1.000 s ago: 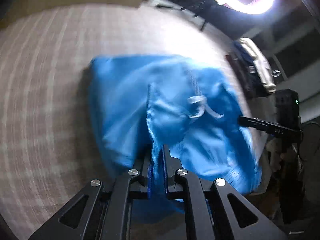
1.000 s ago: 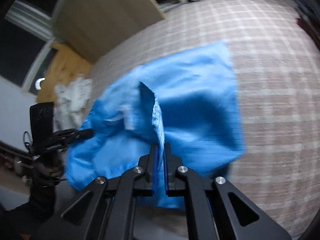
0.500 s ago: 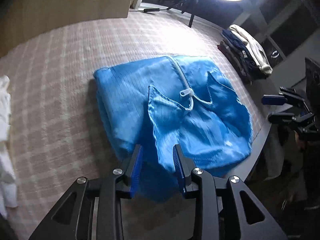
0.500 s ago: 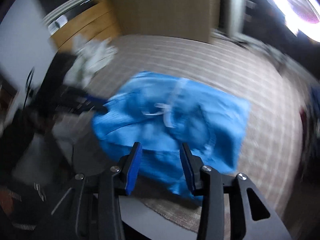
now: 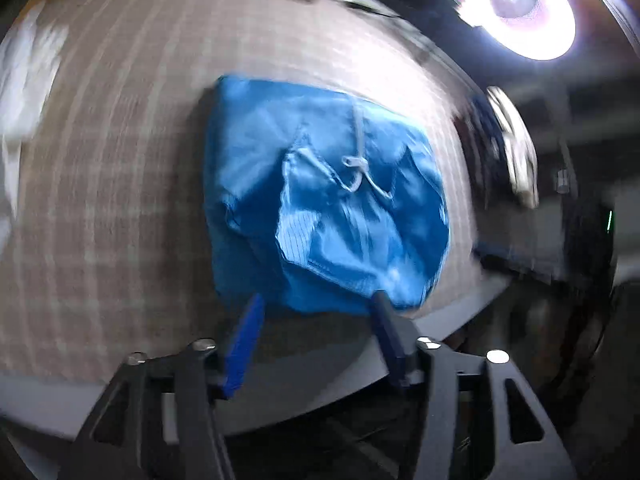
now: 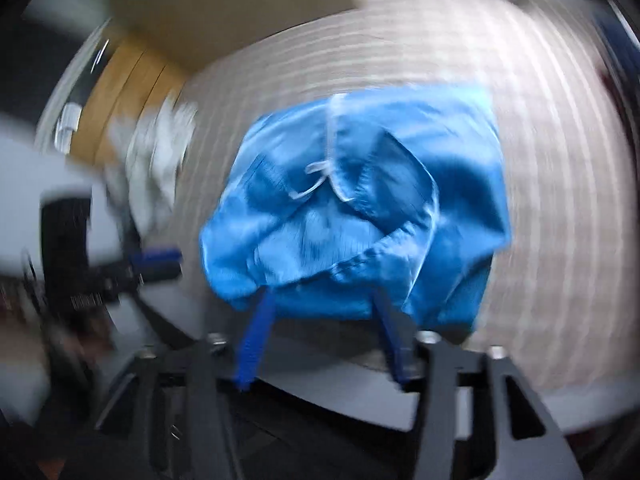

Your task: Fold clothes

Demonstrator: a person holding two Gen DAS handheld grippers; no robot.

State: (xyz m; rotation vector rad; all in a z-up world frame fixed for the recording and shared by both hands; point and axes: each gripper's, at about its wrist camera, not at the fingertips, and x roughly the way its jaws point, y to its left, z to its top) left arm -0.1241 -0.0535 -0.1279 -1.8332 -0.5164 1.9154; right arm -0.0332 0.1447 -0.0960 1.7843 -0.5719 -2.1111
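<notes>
A blue garment (image 5: pixel 320 200) with a white drawstring (image 5: pixel 356 164) lies folded in a loose bundle on the checked tablecloth (image 5: pixel 120 160), near the table's front edge. My left gripper (image 5: pixel 316 300) hangs above the garment's near edge. Its jaws are opening and nothing is between the blue pads. In the right wrist view the same garment (image 6: pixel 360 208) lies below my right gripper (image 6: pixel 323 296), whose jaws are also opening with nothing gripped. The left gripper's blue pads (image 6: pixel 160 262) show at that view's left, beside the cloth. Both views are blurred.
A heap of white clothes (image 6: pixel 156 148) lies at the table's left side. A stack of dark folded clothes with a white piece on top (image 5: pixel 512 148) stands at the right. A bright ring light (image 5: pixel 516 8) shines behind. The table's front edge (image 5: pixel 460 320) is close below the grippers.
Both grippers were shut on folds of the blue garment. They have let go, opened wide and drawn up and back. The garment now rests on the table.
</notes>
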